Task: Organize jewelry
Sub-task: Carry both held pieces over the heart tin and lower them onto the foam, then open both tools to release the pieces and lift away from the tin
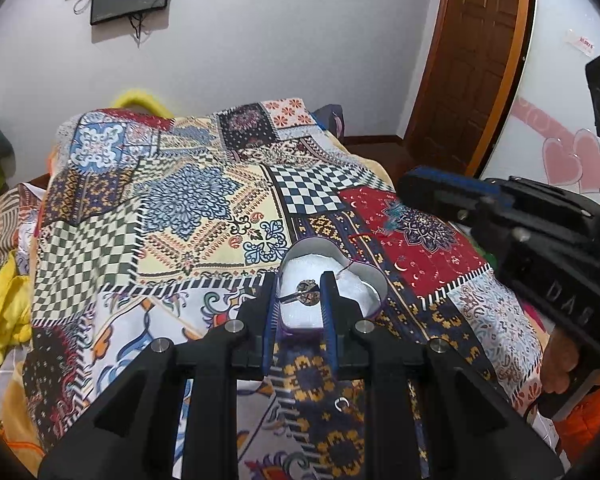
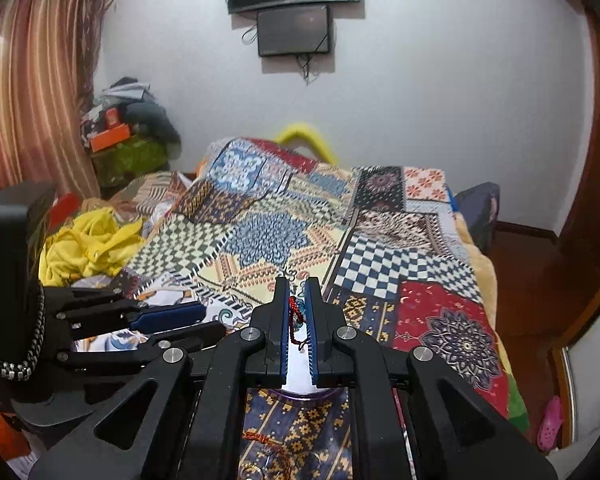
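Observation:
A heart-shaped jewelry box (image 1: 364, 280) with a white padded inside and a purple rim sits on the patchwork bedspread (image 1: 180, 208). My left gripper (image 1: 300, 294) is shut on a silver ring (image 1: 307, 291) and holds it over the box. My right gripper (image 2: 297, 308) is shut on a red braided bracelet with blue beads (image 2: 296, 312), right above the box's white inside (image 2: 298, 372). A small silver ring (image 1: 341, 403) lies on the bedspread in front of the box. A red cord (image 2: 260, 438) lies on the cloth below my right gripper.
Yellow clothes (image 2: 88, 244) lie heaped at the bed's left. A cluttered stand (image 2: 128, 136) is by the curtain. A wooden door (image 1: 476, 64) and a wall screen (image 2: 296, 30) are behind. A pink shoe (image 2: 550, 424) lies on the floor at right.

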`<state>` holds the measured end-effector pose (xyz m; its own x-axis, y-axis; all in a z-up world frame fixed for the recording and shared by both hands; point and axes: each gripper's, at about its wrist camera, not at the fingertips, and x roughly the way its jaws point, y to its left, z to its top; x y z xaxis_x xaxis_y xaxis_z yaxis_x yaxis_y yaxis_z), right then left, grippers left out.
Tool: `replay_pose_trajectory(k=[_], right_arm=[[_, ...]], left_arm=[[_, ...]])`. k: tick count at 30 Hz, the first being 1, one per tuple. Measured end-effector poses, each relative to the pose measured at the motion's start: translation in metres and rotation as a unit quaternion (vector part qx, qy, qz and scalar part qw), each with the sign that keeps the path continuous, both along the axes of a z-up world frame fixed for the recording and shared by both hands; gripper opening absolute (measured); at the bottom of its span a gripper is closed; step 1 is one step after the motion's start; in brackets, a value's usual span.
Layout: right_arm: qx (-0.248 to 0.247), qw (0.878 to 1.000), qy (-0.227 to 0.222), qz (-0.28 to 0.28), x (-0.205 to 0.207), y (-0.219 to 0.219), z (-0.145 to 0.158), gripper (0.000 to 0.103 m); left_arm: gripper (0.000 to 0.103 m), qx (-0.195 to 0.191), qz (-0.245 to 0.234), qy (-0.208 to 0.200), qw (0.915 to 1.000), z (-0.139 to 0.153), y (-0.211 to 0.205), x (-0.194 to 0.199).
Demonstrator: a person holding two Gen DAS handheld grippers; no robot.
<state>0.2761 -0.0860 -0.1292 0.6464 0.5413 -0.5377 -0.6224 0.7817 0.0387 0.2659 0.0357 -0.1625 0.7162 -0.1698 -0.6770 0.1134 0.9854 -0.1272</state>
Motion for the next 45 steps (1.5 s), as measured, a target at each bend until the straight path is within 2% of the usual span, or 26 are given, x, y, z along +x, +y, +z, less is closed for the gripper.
replay_pose_trajectory(k=[4,11,20,30,32,34,37,45], right_arm=[[-0.010,1.000,0.020,0.008,0.014,0.004,-0.010,0.007],[-0.014,0.995,0.095,0.020,0.040,0.002,-0.039,0.007],[-0.030,0.988,0.151,0.030,0.050,-0.003,-0.062,0.007],[-0.048,0.986,0.155,0.029,0.049,-0.006,-0.065,0.007],[-0.058,0.987,0.147,0.027,0.046,-0.005,-0.063,0.012],[-0.063,0.988,0.138,0.026,0.043,-0.005,-0.060,0.022],[-0.067,0.990,0.124,0.022,0.038,-0.006,-0.056,0.027],[-0.078,0.993,0.088,0.011,0.020,-0.009,-0.037,0.029]], left_arm=[[0.020,0.002,-0.009,0.014,0.9999,-0.012,-0.003,0.016],[0.020,0.006,-0.029,0.041,0.9987,-0.029,-0.009,0.035],[0.020,0.006,-0.047,0.071,0.9963,-0.041,-0.013,0.046],[0.020,0.004,-0.043,0.077,0.9961,-0.039,-0.011,0.045],[0.022,0.010,-0.039,0.075,0.9964,-0.036,-0.010,0.044],[0.024,0.014,-0.037,0.072,0.9967,-0.032,-0.009,0.042],[0.026,0.014,-0.032,0.068,0.9971,-0.026,-0.006,0.037],[0.028,0.028,-0.021,0.047,0.9983,-0.002,-0.002,0.015]])
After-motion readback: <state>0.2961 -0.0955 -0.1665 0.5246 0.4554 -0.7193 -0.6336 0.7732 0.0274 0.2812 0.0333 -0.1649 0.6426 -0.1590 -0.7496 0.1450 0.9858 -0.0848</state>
